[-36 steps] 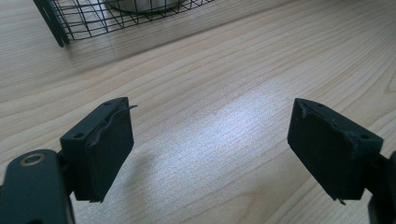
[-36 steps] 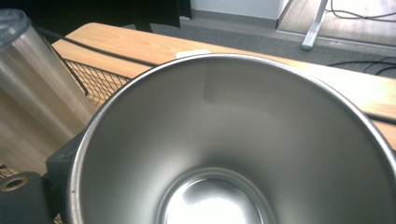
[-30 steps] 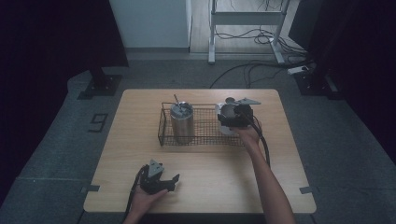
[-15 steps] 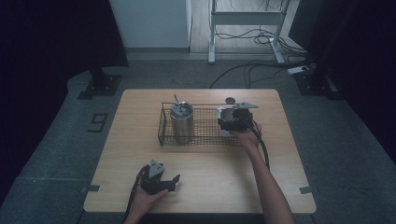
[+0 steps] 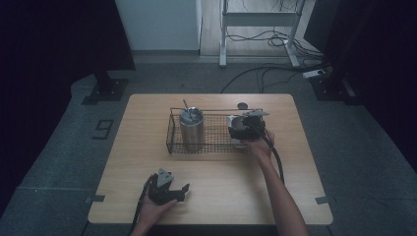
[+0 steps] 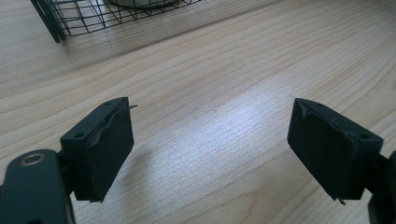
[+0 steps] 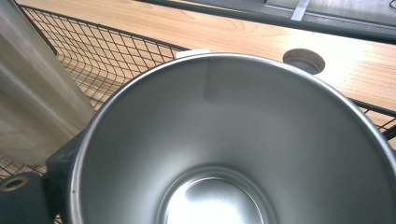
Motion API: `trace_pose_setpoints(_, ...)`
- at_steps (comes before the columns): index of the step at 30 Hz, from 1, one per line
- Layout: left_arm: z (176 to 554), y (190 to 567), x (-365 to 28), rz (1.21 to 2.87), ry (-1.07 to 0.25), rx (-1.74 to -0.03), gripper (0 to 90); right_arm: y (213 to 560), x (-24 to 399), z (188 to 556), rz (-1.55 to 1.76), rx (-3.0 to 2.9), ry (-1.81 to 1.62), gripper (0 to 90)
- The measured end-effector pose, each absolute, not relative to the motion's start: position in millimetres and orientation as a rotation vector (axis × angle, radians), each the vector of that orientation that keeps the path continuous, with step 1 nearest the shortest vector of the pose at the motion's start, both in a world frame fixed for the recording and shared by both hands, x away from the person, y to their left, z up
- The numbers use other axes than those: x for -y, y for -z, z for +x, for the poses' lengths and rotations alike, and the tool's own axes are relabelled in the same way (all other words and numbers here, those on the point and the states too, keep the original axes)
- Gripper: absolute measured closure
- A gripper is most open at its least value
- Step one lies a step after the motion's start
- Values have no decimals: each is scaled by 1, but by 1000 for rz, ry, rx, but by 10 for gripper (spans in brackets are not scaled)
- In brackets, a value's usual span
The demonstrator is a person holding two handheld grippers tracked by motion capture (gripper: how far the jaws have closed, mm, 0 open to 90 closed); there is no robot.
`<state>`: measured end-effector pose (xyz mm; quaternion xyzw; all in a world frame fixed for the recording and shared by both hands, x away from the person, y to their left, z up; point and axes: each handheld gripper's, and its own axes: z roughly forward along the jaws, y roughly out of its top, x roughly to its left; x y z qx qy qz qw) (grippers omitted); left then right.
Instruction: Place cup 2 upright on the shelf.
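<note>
A steel cup (image 5: 238,131) (image 7: 233,140) is at the right end of a black wire basket (image 5: 216,146), and my right gripper (image 5: 244,129) is shut on it. The cup's open, empty mouth faces the right gripper's camera, with one black jaw against its left wall. At the basket's left end a tall steel tumbler (image 5: 191,129) (image 7: 32,102) stands upright with a thin stick rising from its top. My left gripper (image 5: 184,189) (image 6: 210,126) rests near the table's front edge. It is open, with bare wood between its pads (image 6: 105,149).
The wooden table (image 5: 295,162) has a round cable hole (image 5: 242,105) (image 7: 303,60) just behind the basket. The basket's near corner (image 6: 93,14) lies beyond the left gripper. A metal stand and cables are on the floor behind the table.
The right gripper with the cup has shifted slightly toward the person at the basket's right end. The left gripper has stayed still.
</note>
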<state>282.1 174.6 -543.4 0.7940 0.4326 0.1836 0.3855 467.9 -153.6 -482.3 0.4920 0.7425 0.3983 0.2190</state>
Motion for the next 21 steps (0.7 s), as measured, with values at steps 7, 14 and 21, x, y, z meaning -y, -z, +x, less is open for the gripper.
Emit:
trace_pose_setpoints(7,282,544,-174,2026,-466,-1101,146,483,154,468,1361,-2065,-1095,62)
trace_pose_setpoints(14,282,544,-174,2029,-464,-1099,146,484,152,470,1358,-2093,-1068,62)
trace_pose_setpoints(21,282,544,-174,2029,-464,-1099,146,485,150,471,1370,-2118,-1031,62)
